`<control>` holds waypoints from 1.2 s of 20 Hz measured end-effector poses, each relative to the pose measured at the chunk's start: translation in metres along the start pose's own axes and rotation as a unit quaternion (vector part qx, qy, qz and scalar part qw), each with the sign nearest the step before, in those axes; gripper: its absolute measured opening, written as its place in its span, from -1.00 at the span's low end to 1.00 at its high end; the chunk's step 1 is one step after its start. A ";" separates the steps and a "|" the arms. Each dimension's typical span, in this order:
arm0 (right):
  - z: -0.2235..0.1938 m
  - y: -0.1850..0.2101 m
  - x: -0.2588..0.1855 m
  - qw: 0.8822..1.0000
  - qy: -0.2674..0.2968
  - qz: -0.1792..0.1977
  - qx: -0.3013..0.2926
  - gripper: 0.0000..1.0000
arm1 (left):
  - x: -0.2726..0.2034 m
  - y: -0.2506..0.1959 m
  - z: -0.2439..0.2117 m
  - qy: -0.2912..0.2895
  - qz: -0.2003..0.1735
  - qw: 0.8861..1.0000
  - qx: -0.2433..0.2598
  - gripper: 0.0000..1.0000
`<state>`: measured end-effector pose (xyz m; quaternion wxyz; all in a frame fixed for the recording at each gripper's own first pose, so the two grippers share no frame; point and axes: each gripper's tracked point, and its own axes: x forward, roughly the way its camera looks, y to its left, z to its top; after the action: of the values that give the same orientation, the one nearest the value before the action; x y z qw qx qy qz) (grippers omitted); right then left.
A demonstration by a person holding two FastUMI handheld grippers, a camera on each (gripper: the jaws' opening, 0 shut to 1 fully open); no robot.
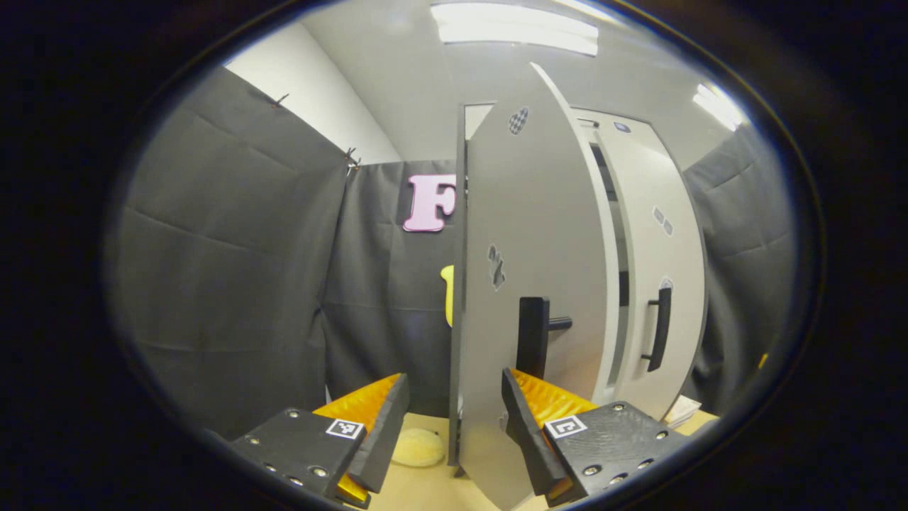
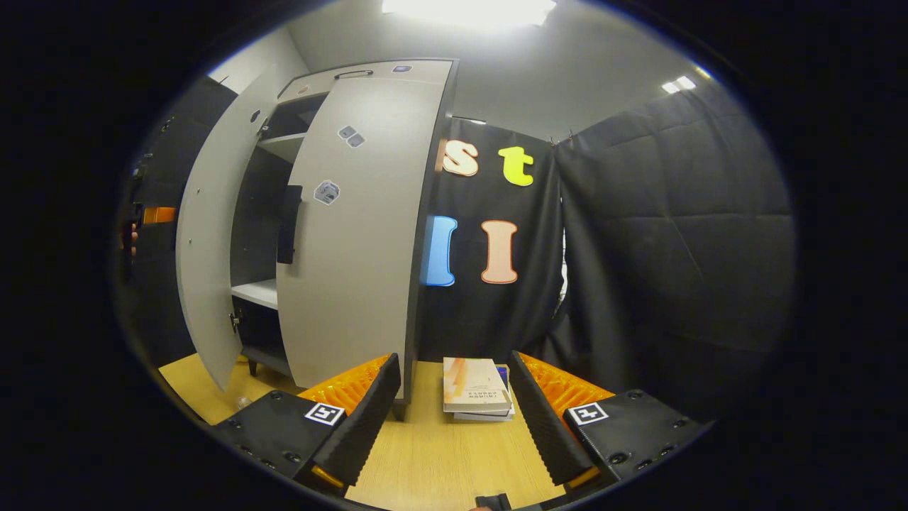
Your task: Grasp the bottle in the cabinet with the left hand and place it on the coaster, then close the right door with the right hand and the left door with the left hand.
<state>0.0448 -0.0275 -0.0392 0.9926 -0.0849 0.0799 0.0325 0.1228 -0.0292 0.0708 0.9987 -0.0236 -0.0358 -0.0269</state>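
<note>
**Left door straddled by the open left gripper**

In the left gripper view, the left door [image 1: 539, 284] stands edge-on at frame centre, ajar, its dark handle [image 1: 533, 345] just above the fingers. The left gripper [image 1: 454, 426] is spread wide around the door's edge; contact cannot be confirmed. The panel looks rigid and light on its hinges, best pushed on its flat face near the handle. In the right gripper view, the right gripper [image 2: 454, 411] gapes empty above books [image 2: 475, 387]; the right door [image 2: 355, 234], left of centre, appears almost closed.

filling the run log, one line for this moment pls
left gripper: open, straddling left door edge | right gripper: open, empty | right door: nearly closed | left door: ajar
</note>
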 end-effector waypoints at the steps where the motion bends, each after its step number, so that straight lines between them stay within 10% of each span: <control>1: 0.000 -0.003 -0.001 1.000 0.001 -0.002 -0.003 0.92 | 0.003 -0.004 -0.004 0.004 0.001 1.000 -0.001 0.55; 24: -0.019 -0.035 -0.034 0.999 0.026 -0.043 -0.005 0.93 | 0.048 -0.124 -0.027 0.023 -0.078 0.997 -0.001 0.53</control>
<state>0.0111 -0.0666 -0.0462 0.9904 -0.0935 0.1015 -0.0119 0.1661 -0.1563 0.0532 0.9941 -0.0213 -0.0147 -0.1056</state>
